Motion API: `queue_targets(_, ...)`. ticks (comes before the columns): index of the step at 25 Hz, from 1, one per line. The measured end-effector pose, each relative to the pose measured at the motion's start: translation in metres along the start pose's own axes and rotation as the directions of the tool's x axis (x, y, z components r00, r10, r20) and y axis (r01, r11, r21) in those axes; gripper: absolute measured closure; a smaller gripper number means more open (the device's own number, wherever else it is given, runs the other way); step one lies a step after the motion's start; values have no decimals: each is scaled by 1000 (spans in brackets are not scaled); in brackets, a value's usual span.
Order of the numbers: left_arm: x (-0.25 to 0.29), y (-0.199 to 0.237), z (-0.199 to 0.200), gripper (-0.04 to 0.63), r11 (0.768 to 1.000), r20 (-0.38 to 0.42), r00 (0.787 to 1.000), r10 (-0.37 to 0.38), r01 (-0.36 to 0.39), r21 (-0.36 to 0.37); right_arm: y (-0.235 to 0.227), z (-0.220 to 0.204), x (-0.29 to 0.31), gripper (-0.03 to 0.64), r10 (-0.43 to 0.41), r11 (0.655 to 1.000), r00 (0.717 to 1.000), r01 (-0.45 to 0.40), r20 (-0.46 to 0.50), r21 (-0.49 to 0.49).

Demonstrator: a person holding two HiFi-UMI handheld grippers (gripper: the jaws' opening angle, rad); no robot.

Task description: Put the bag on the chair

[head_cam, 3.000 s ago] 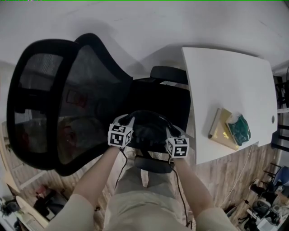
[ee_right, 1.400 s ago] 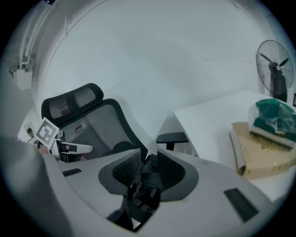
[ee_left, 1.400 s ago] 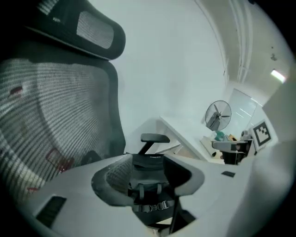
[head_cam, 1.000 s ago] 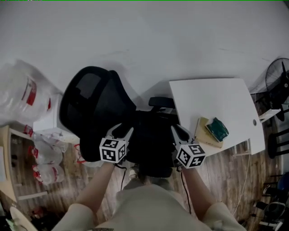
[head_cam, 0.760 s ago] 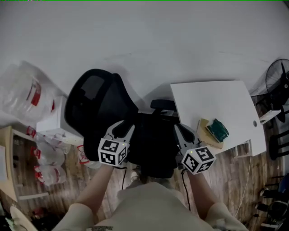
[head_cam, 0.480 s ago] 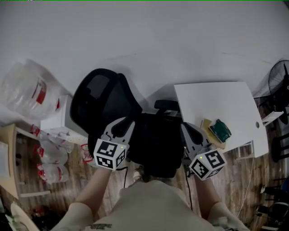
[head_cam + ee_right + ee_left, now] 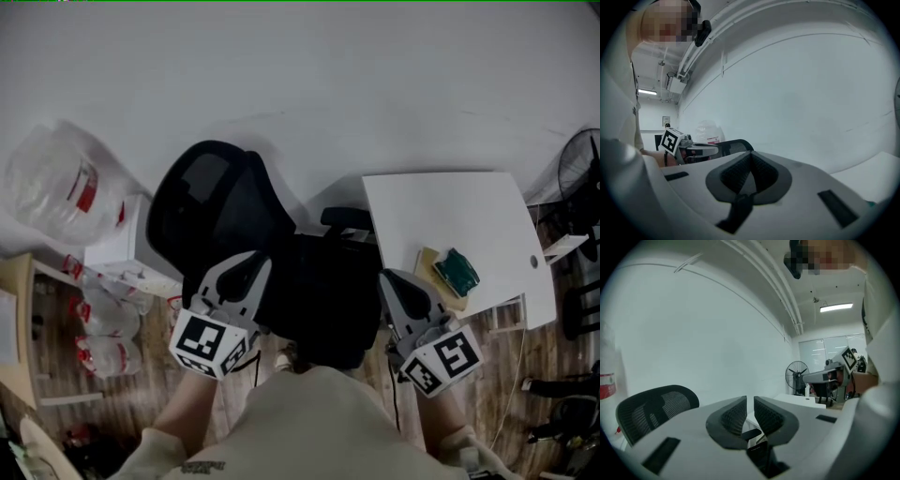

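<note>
At the far left of the head view, clear plastic bags [image 7: 61, 183] are slumping against the wall, well apart from the work. Next, the chair [image 7: 214, 202] is standing with its mesh back toward the upper left. The left gripper [image 7: 251, 270] is hovering just beside the seat's left edge; its fingers [image 7: 733, 416] are closing, with only a slim gap left and nothing between them. In the middle the black bag [image 7: 323, 298] is lying on the seat, seemingly resting there under its own weight, and neither gripper is holding it. To its right the right gripper [image 7: 392, 279] is hanging clear, its fingers [image 7: 765, 172] pressed together and empty. Further right a white surface [image 7: 450, 211] is carrying a yellowish book [image 7: 433, 270] with a green item [image 7: 457, 272] on it. The placing step is looking finished — what is left is probably drawing both tools away without snagging a strap, and checking that the bag is sitting deep enough not to slide off the front.
</note>
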State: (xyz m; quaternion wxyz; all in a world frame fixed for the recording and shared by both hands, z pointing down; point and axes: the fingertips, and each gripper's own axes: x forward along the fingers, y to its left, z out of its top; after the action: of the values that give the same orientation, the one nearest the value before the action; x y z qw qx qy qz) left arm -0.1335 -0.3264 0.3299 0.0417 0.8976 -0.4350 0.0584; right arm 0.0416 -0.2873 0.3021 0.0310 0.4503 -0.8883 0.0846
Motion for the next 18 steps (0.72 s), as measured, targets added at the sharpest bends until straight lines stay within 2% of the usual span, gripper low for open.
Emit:
queue_targets(4, -9, -9, 3, 540, 1000, 13, 1000, 0, -1, 25, 5, -8, -5, 594, 10, 1000, 1000, -10, -28, 12)
queue_targets(9, -22, -17, -11, 545, 1000, -21, 1000, 1, -1, -3, 17, -20, -8, 595, 45, 999, 996, -42, -71, 31)
queue_targets(18, -32, -20, -14, 546, 999, -37, 999, 36, -36, 4, 27, -30, -14, 595, 64, 998, 992, -65, -108, -9)
